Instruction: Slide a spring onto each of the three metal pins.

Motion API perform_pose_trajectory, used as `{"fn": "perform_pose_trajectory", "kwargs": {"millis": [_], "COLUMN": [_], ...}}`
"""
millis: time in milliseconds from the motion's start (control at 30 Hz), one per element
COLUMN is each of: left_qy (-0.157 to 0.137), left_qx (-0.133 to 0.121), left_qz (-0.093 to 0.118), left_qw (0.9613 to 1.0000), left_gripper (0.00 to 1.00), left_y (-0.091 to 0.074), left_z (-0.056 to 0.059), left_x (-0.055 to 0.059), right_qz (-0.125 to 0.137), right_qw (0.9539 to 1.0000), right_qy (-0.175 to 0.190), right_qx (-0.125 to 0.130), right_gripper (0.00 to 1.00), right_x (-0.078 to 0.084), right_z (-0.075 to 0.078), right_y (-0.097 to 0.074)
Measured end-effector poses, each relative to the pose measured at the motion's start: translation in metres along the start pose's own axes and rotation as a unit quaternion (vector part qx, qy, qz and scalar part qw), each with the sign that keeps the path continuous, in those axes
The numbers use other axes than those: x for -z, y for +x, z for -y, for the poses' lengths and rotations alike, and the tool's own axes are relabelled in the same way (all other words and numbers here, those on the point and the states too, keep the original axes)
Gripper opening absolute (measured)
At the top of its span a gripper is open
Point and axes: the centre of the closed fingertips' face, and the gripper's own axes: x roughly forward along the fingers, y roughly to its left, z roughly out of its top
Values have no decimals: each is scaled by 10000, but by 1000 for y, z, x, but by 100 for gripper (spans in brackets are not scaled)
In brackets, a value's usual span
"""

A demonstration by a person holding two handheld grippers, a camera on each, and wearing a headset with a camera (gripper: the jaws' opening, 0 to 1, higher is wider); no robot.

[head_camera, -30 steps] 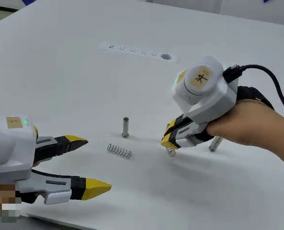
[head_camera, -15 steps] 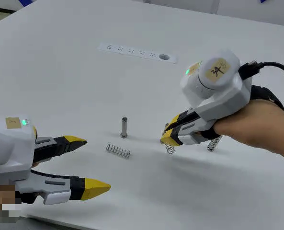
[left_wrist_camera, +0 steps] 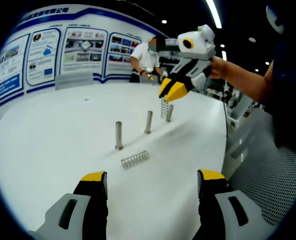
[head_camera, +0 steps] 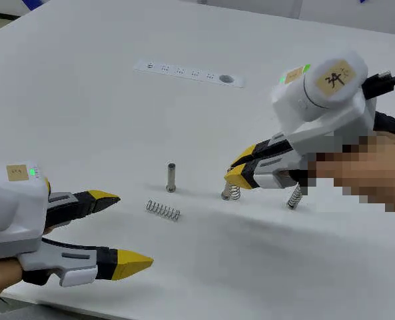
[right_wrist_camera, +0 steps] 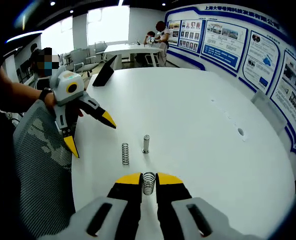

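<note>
Fingers of the right gripper (right_wrist_camera: 148, 181): drawn in on the upper coils of the first spring (right_wrist_camera: 148, 184), which hangs upright with its lower end near the desk (head_camera: 84, 120), just beside the middle pin (head_camera: 225, 194). Fingers of the left gripper (head_camera: 127, 229): spread wide, empty, held low over the near side of the desk, well apart from the pins. Left pin (head_camera: 171, 177): upright, bare, standing by itself. Loose spring (head_camera: 163, 210): lying on its side just in front of the left pin, not touching it. Third spring (head_camera: 294, 195): standing tilted below the right gripper's body; whether a pin runs through it cannot be told. Socket strip (head_camera: 190, 72): white, flat on the far side of the desk, well apart from the pins. Cable (head_camera: 384, 79): black, leaving the rear of the right gripper.
</note>
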Motion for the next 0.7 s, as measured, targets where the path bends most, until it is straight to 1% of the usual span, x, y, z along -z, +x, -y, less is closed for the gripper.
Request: {"fn": "perform_pose_trajectory", "kwargs": {"millis": [167, 267, 367, 533, 633, 700], "left_qy": [-1, -4, -6, -8, -5, -8], "left_qx": [-7, -8, -8, -13, -6, 1], "left_qz": [1, 3, 1, 3, -4, -13], "left_qw": [10000, 10000, 10000, 10000, 10000, 10000], "left_gripper": [75, 75, 75, 75, 75, 75], "left_y": [0, 0, 0, -1, -1, 0], "left_z": [0, 0, 0, 0, 0, 0], "left_x": [0, 0, 0, 0, 0, 1], "right_qz": [259, 449, 628, 810, 897, 903], "right_qw": [9994, 9984, 9967, 9940, 9926, 9924], "right_qy": [68, 134, 229, 398, 503, 527], "right_qx": [223, 325, 451, 613, 642, 648], "right_gripper": [12, 12, 12, 12, 12, 12], "right_x": [-8, -14, -16, -14, -13, -11], "right_z": [9, 13, 18, 26, 28, 28], "right_y": [-5, -7, -7, -6, -4, -2]}}
